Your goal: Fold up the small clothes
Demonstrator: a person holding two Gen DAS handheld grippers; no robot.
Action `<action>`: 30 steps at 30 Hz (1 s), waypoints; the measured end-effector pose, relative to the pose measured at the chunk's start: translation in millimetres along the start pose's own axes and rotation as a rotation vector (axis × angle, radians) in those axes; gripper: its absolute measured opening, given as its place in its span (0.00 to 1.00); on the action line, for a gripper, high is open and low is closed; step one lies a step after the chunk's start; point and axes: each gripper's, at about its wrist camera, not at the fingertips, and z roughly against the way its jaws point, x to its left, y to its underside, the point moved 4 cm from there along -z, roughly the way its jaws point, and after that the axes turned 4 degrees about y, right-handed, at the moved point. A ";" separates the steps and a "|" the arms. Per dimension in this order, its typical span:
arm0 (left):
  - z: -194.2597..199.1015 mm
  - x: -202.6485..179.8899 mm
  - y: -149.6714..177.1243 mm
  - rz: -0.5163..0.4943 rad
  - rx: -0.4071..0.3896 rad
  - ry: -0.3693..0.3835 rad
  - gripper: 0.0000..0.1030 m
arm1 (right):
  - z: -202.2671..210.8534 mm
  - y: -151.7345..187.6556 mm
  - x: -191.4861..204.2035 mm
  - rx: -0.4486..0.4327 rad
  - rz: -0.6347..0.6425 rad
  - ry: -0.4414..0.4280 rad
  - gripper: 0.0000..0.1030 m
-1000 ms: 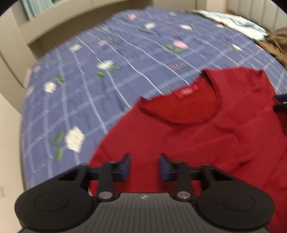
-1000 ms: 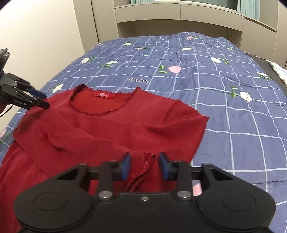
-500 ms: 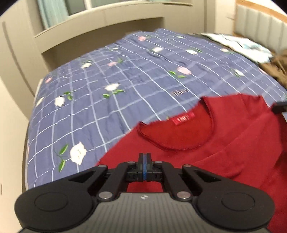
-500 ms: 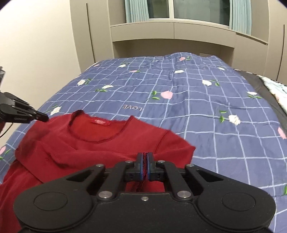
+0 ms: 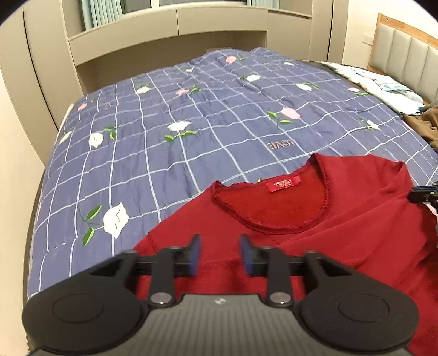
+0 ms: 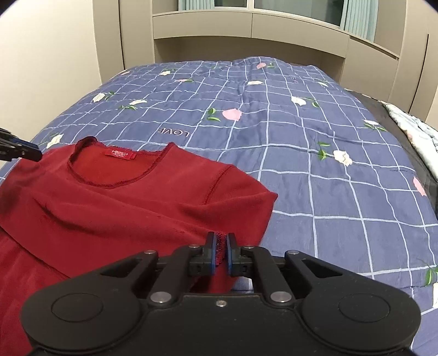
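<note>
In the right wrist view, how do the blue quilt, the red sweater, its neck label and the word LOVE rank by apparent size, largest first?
1. blue quilt
2. red sweater, lying nearer the camera, so somewhat enlarged
3. word LOVE
4. neck label, only slightly smaller than LOVE; these two are nearly alike.

The blue checked bedspread [image 6: 273, 142] bears the word "LOVE"; the sweater's red neck label [image 6: 120, 154] is unreadable.

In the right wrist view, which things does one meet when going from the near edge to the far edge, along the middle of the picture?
right gripper, shut on the sleeve cuff → red top → blue checked bedspread with the word LOVE → beige cabinets → window with curtains.
</note>
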 end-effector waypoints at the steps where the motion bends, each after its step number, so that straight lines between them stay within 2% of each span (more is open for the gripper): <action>1: 0.3 -3.4 1.9 -0.011 -0.002 -0.014 0.56 | -0.7 -0.6 0.6 0.004 -0.004 0.004 0.08; 3: -3.3 -8.1 6.3 -0.035 0.014 -0.052 0.57 | 0.6 -2.2 -0.1 0.002 -0.009 0.025 0.15; 4: -9.1 -9.0 9.8 -0.044 0.044 -0.088 0.58 | 3.1 -3.8 1.0 -0.012 0.000 0.044 0.25; 5: -14.9 -8.7 13.5 -0.046 0.072 -0.119 0.62 | 6.8 -5.1 3.5 -0.033 0.014 0.052 0.31; 6: -21.1 -8.0 17.7 -0.044 0.102 -0.152 0.70 | 9.9 -5.9 6.5 -0.053 0.026 0.051 0.35; 7: -29.8 -5.5 22.3 -0.039 0.138 -0.200 0.75 | 12.0 -6.3 11.0 -0.063 0.038 0.036 0.47; 8: -33.4 -3.9 24.4 -0.028 0.143 -0.241 0.88 | 11.8 -5.7 15.4 -0.062 0.051 0.021 0.62; 9: -34.3 -0.8 25.2 -0.004 0.131 -0.276 0.95 | 10.8 -4.1 19.6 -0.059 0.067 0.015 0.66; 11: -35.8 4.9 25.6 0.046 0.123 -0.315 0.96 | 4.1 2.8 28.2 -0.042 0.123 0.042 0.68; 13: -34.2 9.3 26.7 0.081 0.125 -0.309 0.96 | -5.1 12.6 31.4 -0.024 0.169 0.084 0.73; 16: -21.9 11.8 28.1 0.106 0.126 -0.327 0.96 | 3.4 13.3 27.7 -0.041 0.131 0.087 0.73; 19: -10.1 11.8 37.0 0.110 0.121 -0.353 0.99 | 15.1 15.1 25.6 -0.062 0.137 0.107 0.81; 22: -8.4 14.7 46.3 0.132 0.148 -0.382 0.99 | 6.7 23.9 24.7 0.000 0.179 0.129 0.86; 25: -0.4 18.3 51.6 0.205 0.156 -0.387 0.99 | 7.6 27.3 17.4 0.006 0.130 0.099 0.86; 27: 9.2 19.5 54.9 0.256 0.166 -0.385 0.99 | 19.9 26.5 17.2 -0.021 0.118 0.096 0.86; 30: 30.9 17.3 61.8 0.294 0.165 -0.371 0.99 | 49.8 31.3 22.2 -0.092 0.128 0.040 0.96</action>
